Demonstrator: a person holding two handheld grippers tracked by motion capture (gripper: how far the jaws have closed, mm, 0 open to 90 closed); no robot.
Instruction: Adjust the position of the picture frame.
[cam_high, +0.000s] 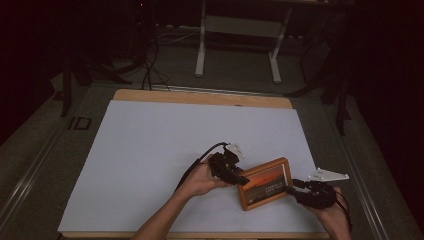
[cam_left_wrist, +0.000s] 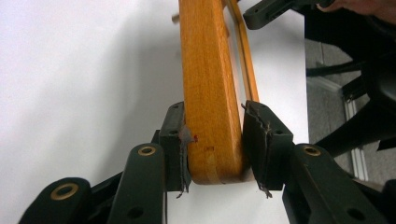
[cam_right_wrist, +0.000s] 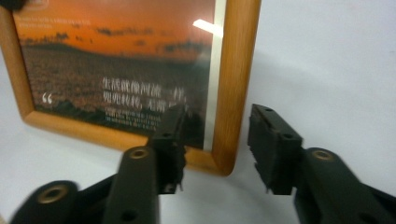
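On the white sheet (cam_high: 150, 150), the left claw (cam_left_wrist: 215, 140) clamps the rectangular wooden frame's (cam_high: 265, 183) smooth edge; the right claw (cam_right_wrist: 217, 144) gapes open.

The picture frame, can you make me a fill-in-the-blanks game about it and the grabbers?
1. The picture frame has a border made of ____.
2. The left gripper is ____ on the frame's edge.
3. The right gripper has its jaws ____.
4. The table has a ____ cover.

Missing words: wood; shut; open; white
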